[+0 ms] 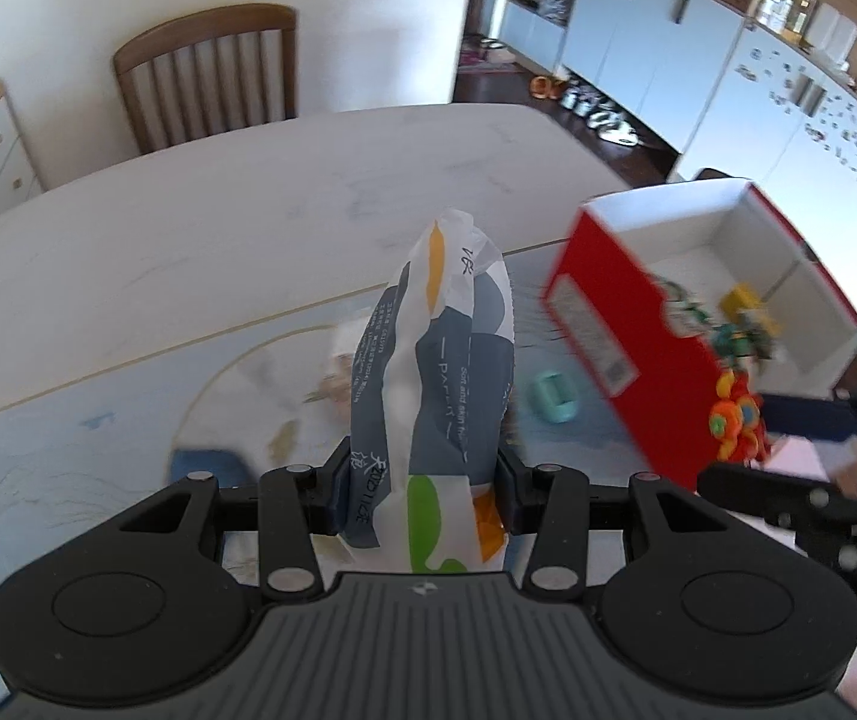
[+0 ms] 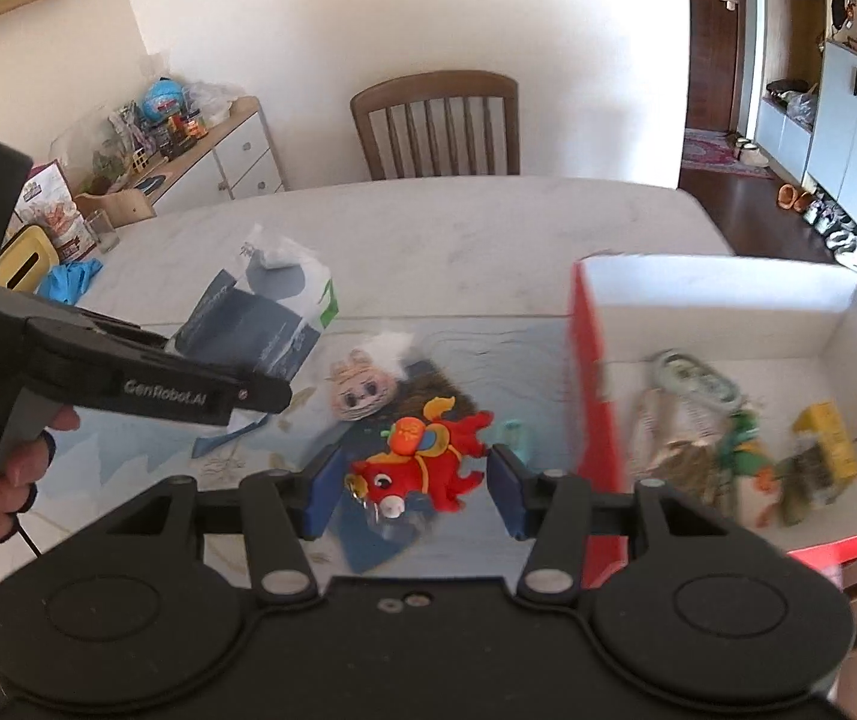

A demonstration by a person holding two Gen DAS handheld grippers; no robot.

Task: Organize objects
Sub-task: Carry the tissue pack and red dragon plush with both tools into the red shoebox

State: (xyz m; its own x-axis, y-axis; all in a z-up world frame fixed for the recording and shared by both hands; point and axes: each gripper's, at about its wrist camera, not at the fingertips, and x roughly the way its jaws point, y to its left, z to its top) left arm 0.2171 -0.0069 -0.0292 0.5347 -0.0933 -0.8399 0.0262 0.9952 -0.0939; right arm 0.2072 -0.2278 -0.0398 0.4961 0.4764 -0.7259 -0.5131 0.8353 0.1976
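- red cardboard box (image 2: 596, 396) sits open-topped on the right of the table (image 1: 248, 198); i judge both loads are bound for it, so the relation that matters is each gripper's bearing to its opening.
- my left gripper (image 1: 422, 498) is clamped on a soft tissue pack (image 1: 434, 372), the pads pinching its lower part so that the plastic creases between them.
- tissue pack's long axis runs straight out along the fingers, away from the camera, its crumpled top end farthest out.
- from the left gripper the box lies to the right and a little ahead, tilted in this view with the white inside facing me.
- my right gripper (image 2: 413, 492) holds a red plush toy (image 2: 422, 462); it hangs between the blue pads, clear of the mat below, though i can't make out where the pads bite.
- toy's long axis lies roughly across the jaws, head low left, tail toward the right pad.
- from the right gripper the box is just beside, on the right; its near red wall stands next to the right finger.
- i judge the right hand the nearer of the two, so the toy goes in first, over that wall; the left needs a longer sweep rightward.
- already inside: a yellow item (image 2: 827, 438) and some blurred bits i can't identify.
- still on the mat (image 2: 476, 336): a plush face (image 2: 362, 390) and a small teal thing (image 1: 554, 399).
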